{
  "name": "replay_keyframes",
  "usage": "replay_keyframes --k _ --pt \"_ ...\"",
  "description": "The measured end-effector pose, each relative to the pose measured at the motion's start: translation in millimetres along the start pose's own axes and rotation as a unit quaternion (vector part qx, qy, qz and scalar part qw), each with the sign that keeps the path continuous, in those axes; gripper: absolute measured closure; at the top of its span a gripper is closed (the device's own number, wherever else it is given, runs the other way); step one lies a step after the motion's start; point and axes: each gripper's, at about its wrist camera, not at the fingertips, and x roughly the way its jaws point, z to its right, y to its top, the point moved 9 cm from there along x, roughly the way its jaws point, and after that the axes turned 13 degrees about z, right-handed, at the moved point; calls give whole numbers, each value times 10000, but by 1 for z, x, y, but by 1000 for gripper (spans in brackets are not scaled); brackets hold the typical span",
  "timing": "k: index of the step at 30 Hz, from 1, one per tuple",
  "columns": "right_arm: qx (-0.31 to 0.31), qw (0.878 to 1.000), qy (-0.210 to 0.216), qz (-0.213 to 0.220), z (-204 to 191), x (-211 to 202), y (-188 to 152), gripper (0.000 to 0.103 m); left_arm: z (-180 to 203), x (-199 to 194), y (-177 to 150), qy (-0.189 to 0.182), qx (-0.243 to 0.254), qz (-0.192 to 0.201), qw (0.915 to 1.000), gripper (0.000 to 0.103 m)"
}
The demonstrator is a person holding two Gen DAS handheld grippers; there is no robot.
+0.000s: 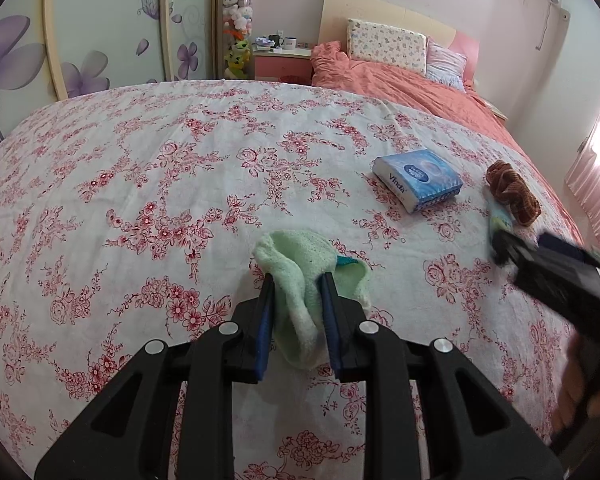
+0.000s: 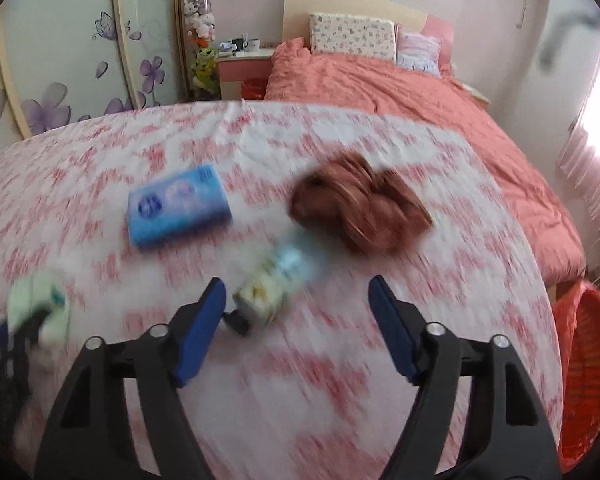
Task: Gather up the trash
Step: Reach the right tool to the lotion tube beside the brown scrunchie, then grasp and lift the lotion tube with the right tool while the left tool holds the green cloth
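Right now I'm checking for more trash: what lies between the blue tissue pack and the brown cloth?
In the right wrist view, a small blurred bottle lies just below the gap between tissue pack and brown cloth; otherwise bare floral sheet.

The left gripper [image 1: 298,284] pinches a light green cloth [image 1: 306,268] above the floral sheet [image 1: 140,184]; a blue tissue pack [image 1: 418,178] lies beyond the cloth, to its right.

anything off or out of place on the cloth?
Nothing spilled or damaged. Loose items lie scattered on the floral cloth: a tissue pack, a crumpled brown cloth and a small bottle on its side. The left gripper pinches a bunched green cloth. The right view is motion-blurred.
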Motion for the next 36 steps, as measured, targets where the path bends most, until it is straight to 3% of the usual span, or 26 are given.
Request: replay_keyframes --k 7,17,19,23,25,32,36 --pt "578 9980 259 -79 35 -14 -27 34 0 0 0 -15 -20 2 10000 79" --pt "698 9932 937 5 -5 -12 -4 34 0 -1 0 -7 -10 2 10000 79" --pt "572 9962 654 53 -6 -5 -1 35 0 -1 0 4 5 1 10000 79" --pt "732 9957 549 -123 -11 16 1 59 0 0 0 8 7 0 10000 79" --pt "671 9964 496 -122 -13 21 3 76 0 0 0 17 19 0 10000 79" --pt "272 9961 833 -70 -2 -18 -30 76 0 0 0 4 0 1 10000 79" --pt "137 9978 653 -35 26 -46 -53 76 0 0 0 -9 -20 2 10000 79"
